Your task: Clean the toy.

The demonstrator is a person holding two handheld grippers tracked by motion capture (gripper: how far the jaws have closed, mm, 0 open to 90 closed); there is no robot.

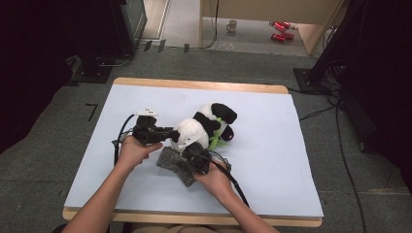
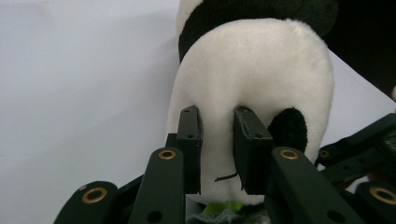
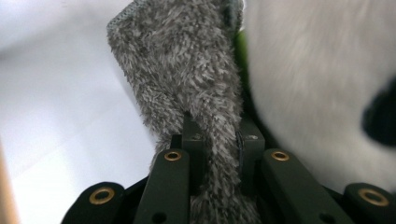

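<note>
Beside the panda plush [image 1: 194,132], on its left, the left gripper [image 1: 171,134] has its jaws clenched on a fold of the white rump — the left gripper view shows both pads sunk into the fur [image 2: 219,140], w/ a black tail patch just right of them. The plush lies on its side on the pale blue surface [image 1: 272,160], head pointing away from the person.

Just below the panda, the grey fuzzy cloth [image 1: 172,162] lies partly on the surface and partly against the plush; the right gripper [image 1: 197,162] grips it, jaws pinched tight on a bunched strip of the pile [image 3: 219,140].

Risks, as I judge them: the left grip is only on loose fur, so a pull could let it slide out and the panda roll away. The cloth's far end seems tucked under or against the plush near the green bit — tugging it could drag the toy along, or the fuzzy strip could slip free. Both grippers sit close, so they may bump each other.
</note>
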